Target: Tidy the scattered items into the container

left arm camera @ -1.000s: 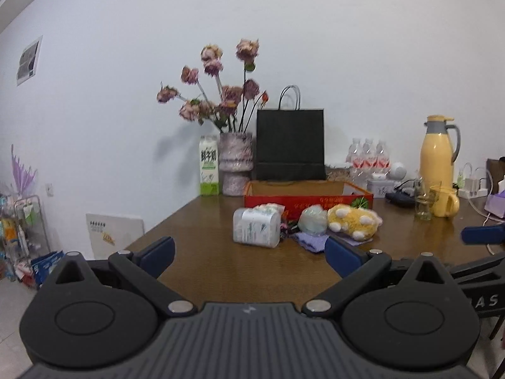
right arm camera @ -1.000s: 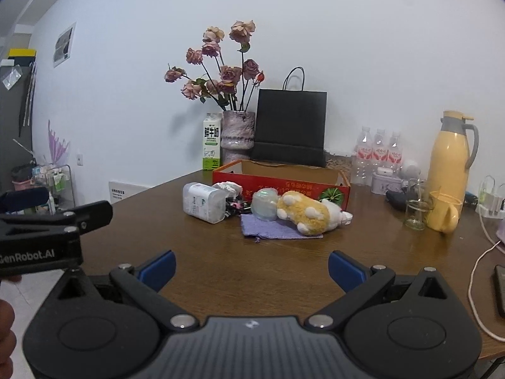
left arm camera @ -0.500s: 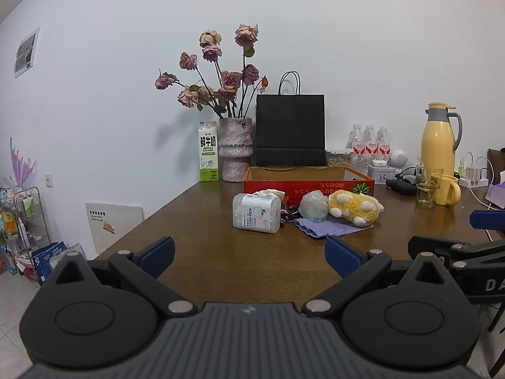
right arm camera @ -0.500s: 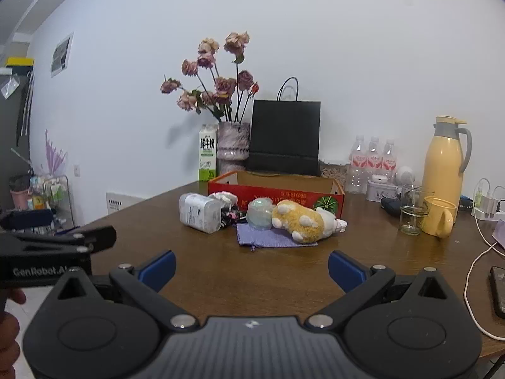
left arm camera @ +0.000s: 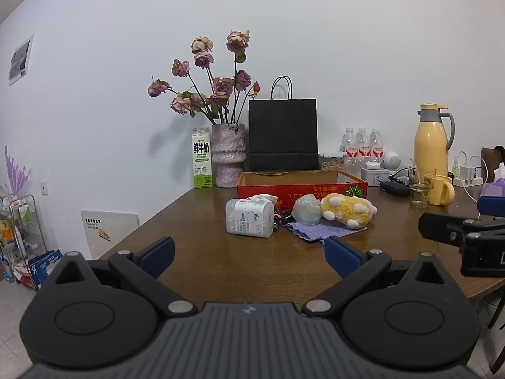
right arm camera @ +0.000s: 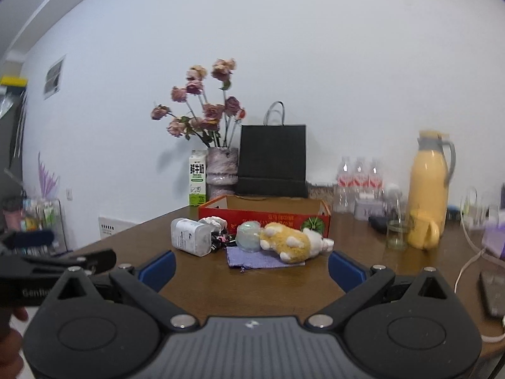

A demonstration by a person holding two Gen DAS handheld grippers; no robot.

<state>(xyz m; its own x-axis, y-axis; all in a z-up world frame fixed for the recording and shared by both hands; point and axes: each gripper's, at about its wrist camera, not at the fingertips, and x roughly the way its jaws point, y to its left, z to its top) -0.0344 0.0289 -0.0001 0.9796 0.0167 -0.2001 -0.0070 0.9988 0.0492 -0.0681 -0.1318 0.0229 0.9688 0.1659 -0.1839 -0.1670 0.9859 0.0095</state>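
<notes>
White wall stands behind a brown wooden table (left arm camera: 195,262), and on this table we see the scattered items in one small group near the middle. We see a clear plastic container with a white label (left arm camera: 249,218) lying on its side, and just right of it a pale green round object (left arm camera: 305,211) and a yellow plush toy (left arm camera: 347,210), both resting on a purple cloth (left arm camera: 315,231). Some small dark things lie between the plastic container and the cloth, but we cannot tell what they are. Just behind the group stands the red cardboard box (left arm camera: 303,188), open at the top. Behind the box we see a black paper bag (left arm camera: 282,135), a vase with dried roses (left arm camera: 228,154) and a milk carton (left arm camera: 201,158). To the right stand water bottles (left arm camera: 363,145), a yellow thermos jug (left arm camera: 432,140), a yellow mug (left arm camera: 439,189) and a glass (left arm camera: 419,186). Our left gripper (left arm camera: 249,251) hangs above the near edge of the table with its jaws spread wide and nothing between them. Our right gripper (right arm camera: 251,267) is also spread wide and empty, well apart from the items. Nothing stands between the grippers and the group.
</notes>
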